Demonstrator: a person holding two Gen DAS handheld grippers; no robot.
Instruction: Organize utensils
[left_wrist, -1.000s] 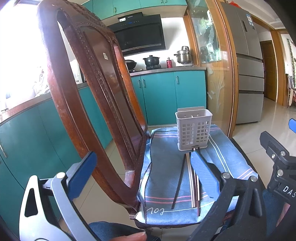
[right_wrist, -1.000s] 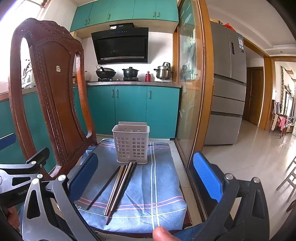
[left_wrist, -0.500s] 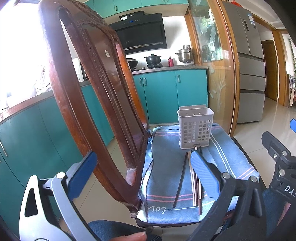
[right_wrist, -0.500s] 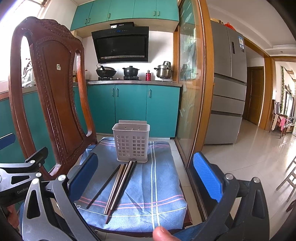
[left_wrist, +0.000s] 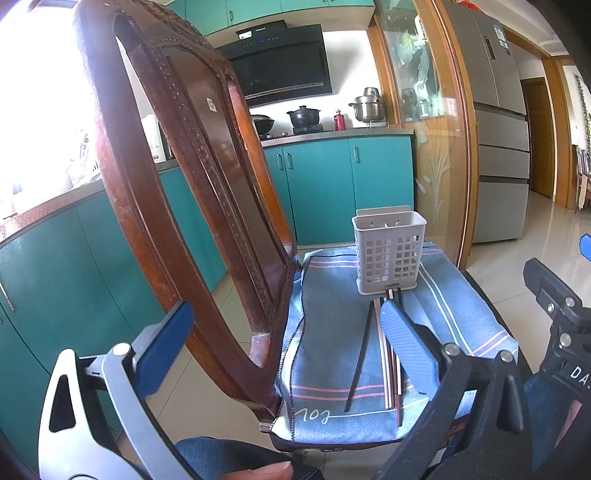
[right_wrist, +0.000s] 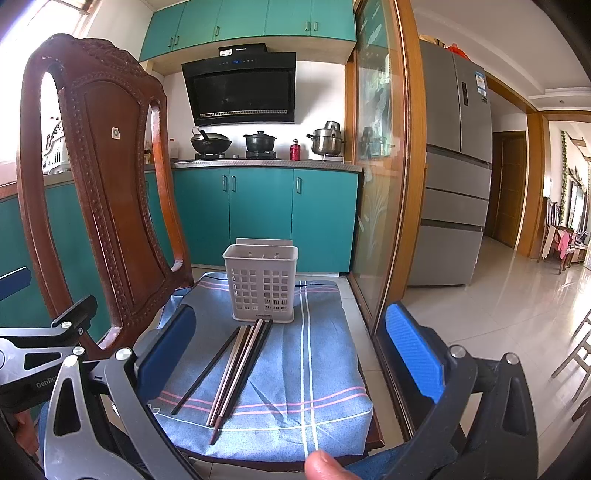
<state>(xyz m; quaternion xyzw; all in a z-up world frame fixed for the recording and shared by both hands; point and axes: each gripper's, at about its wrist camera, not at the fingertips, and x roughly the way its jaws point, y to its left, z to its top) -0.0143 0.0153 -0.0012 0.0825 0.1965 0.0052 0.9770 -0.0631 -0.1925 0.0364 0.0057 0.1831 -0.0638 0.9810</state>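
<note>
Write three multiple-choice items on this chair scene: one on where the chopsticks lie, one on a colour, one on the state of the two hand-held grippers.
1. Where do the chopsticks lie?
A. Inside the utensil basket
B. On the blue cloth, in front of the basket
C. On the floor

2. What colour is the utensil basket?
A. Pale grey
B. Red
C. Black

3. How are the left hand-held gripper and the right hand-held gripper?
A. Both shut on chopsticks
B. One holds the basket
C. Both open, holding nothing

Answers:
1. B: they lie flat on the blue cloth, far ends at the basket's base.
2. A: its perforated walls are pale grey.
3. C: the blue pads stand wide apart with nothing between them.
</note>
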